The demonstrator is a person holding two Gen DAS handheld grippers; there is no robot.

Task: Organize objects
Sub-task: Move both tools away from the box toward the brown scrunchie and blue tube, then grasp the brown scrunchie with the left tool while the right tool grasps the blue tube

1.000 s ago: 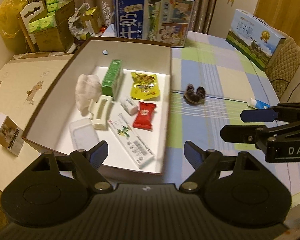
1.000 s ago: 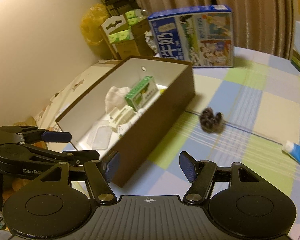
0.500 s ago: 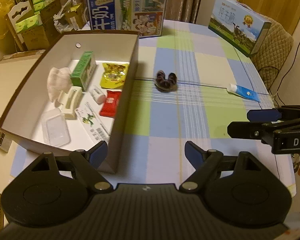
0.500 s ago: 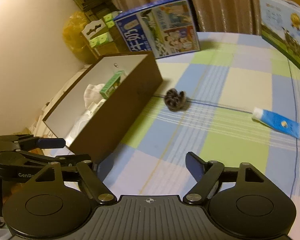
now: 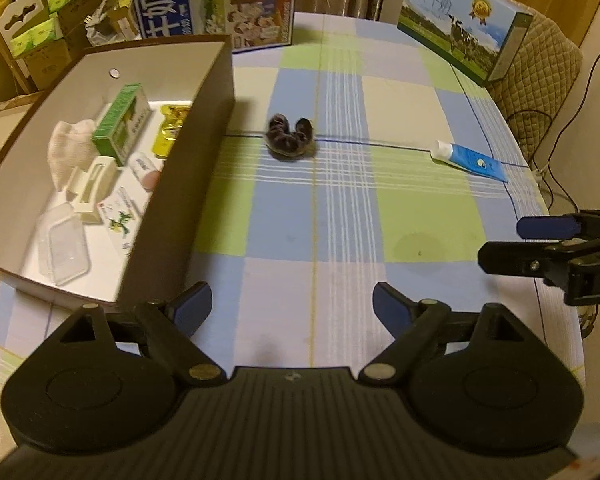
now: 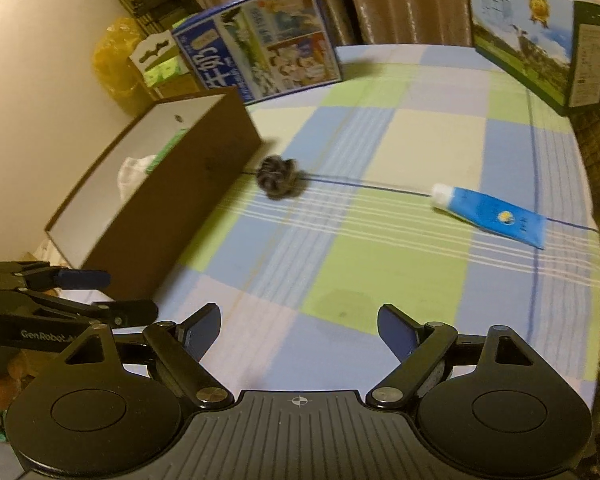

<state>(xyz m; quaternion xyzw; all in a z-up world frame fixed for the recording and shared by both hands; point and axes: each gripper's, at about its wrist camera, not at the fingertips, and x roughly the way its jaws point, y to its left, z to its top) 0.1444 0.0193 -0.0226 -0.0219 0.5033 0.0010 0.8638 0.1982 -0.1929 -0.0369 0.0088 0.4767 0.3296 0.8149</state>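
Both the left gripper point(image 5: 292, 306) and right gripper point(image 6: 300, 330) are opening over the checked bench point(image 5: 340, 220), nothing between their jaws. The dark scrunchie point(image 5: 290, 138) lies just beside the brown box point(image 5: 180, 184); the blue tube point(image 6: 488, 214) lies well apart.

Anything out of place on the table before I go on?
Two things lie loose on the checked tablecloth, outside the brown box that holds the other small items: a dark scrunchie just beside the box's wall and a blue tube farther right. Nothing looks spilled or damaged.
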